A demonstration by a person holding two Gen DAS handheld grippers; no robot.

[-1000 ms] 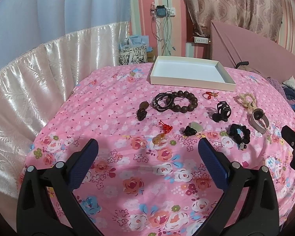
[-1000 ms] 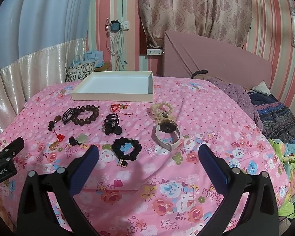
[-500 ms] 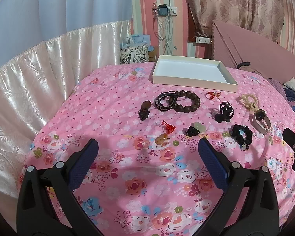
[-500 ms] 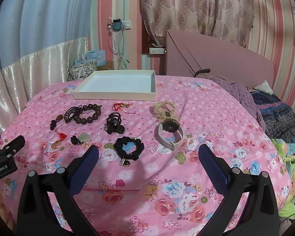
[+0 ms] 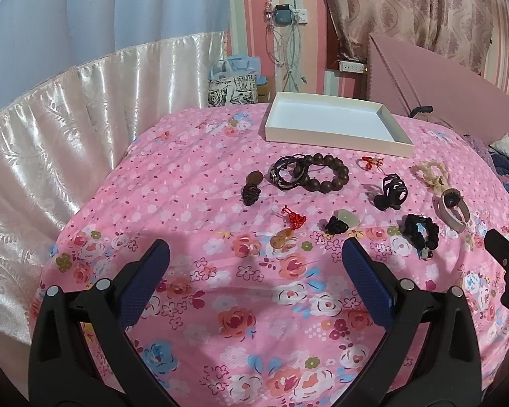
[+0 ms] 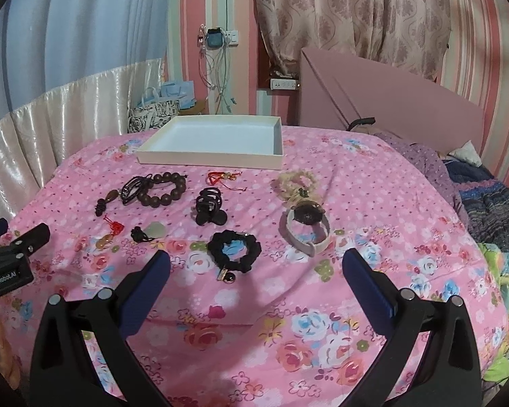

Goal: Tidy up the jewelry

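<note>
Several jewelry pieces lie on a pink floral bedspread in front of a shallow white tray (image 5: 336,135), which also shows in the right wrist view (image 6: 210,159). I see a brown bead bracelet (image 5: 325,173), a black hair clip (image 5: 390,193), a black scrunchie (image 6: 234,251), a grey watch (image 6: 303,229), a cream bead bracelet (image 6: 295,183) and an amber pendant on red cord (image 5: 283,235). My left gripper (image 5: 254,274) is open and empty above the near bedspread. My right gripper (image 6: 254,274) is open and empty just before the scrunchie.
A white satin bed skirt (image 5: 51,129) curves along the left. A pink headboard (image 6: 390,98) stands at the back right. Bags (image 5: 234,84) and hanging cables (image 5: 285,51) are behind the bed. Rumpled blankets (image 6: 485,210) lie at the right.
Both grippers have drawn back and risen slightly, so the jewelry sits a little farther off. Both stay open. Nothing on the bed has moved.
</note>
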